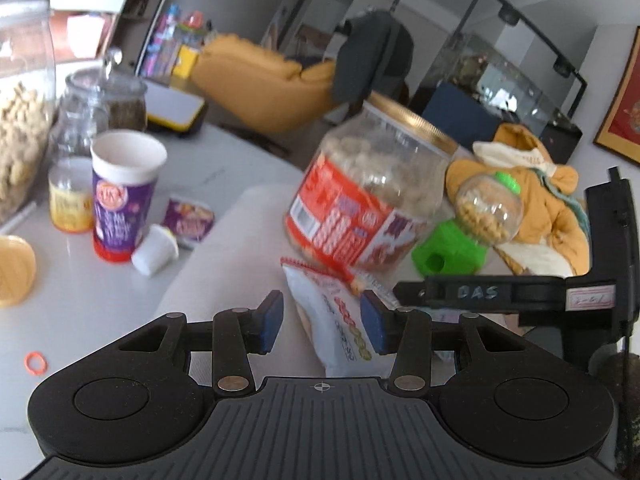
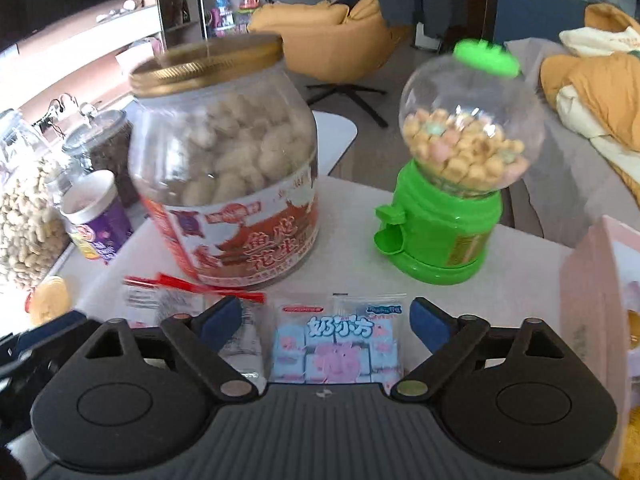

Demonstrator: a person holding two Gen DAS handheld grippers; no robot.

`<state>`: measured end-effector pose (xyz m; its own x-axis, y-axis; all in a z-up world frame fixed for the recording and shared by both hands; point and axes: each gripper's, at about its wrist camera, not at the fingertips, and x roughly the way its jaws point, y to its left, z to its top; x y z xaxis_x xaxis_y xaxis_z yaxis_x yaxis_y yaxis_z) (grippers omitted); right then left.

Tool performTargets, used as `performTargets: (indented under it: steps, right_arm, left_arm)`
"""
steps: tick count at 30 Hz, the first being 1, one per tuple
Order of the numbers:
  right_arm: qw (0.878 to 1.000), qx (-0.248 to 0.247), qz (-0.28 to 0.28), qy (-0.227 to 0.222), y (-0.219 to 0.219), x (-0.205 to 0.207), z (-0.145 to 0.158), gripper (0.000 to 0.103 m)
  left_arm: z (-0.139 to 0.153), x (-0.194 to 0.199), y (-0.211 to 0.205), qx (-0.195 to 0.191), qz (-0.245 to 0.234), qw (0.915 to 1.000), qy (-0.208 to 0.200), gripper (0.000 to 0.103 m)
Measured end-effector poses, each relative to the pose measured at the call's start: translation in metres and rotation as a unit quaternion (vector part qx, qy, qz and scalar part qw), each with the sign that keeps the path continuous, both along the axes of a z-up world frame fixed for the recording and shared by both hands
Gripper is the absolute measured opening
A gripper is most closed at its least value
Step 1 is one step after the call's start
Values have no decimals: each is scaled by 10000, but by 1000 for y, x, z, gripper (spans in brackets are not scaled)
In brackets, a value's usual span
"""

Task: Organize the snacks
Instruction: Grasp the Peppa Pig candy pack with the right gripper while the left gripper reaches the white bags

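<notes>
1. Left wrist view: left tool (image 1: 322, 326) half-spread around a white snack bag (image 1: 340, 320) on the worktop (image 1: 224, 248); contact unclear.
2. Right tool (image 2: 326, 320) spread wide, released, over a blue candy packet (image 2: 336, 344) before the peanut jar (image 2: 228, 168).

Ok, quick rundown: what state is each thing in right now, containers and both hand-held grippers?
Left hand-held gripper: partly open, white snack bag between its pads, grip unclear.
Right hand-held gripper: open wide, over the blue candy packet, not touching.
Big peanut jar: upright, gold lid on, about half full.
Green candy dispenser: upright, cap on, globe partly filled.
Purple cup: upright, lid off.
Small white cup: tipped on its side.
</notes>
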<state>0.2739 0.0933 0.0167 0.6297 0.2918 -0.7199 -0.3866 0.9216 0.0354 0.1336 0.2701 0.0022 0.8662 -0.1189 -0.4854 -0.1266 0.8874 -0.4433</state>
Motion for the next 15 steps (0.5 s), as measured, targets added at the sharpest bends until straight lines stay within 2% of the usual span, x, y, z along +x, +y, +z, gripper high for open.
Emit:
performTargets:
  steps: [2, 3, 4, 7, 12, 15]
  right_arm:
    - [9998, 100, 29, 171, -7, 2, -1, 96]
    - [9988, 218, 74, 422, -13, 2, -1, 95]
    - [9975, 316, 96, 623, -20, 1, -1, 86]
    - [9980, 110, 224, 587, -35, -20, 2, 66]
    - [9955, -137, 680, 638, -51, -68, -3, 63]
    - [9940, -330, 925, 477, -53, -95, -5, 62]
  left_arm:
    - [-6, -1, 1, -104, -68, 9999, 117, 48]
    - [-8, 1, 2, -150, -88, 9997, 171, 48]
    - [-10, 0, 3, -165, -81, 9997, 182, 47]
    - [-6, -6, 3, -161, -26, 9999, -19, 47]
    - [8, -17, -4, 55, 110, 9990, -430, 47]
    - [11, -17, -12, 195, 30, 9988, -441, 47]
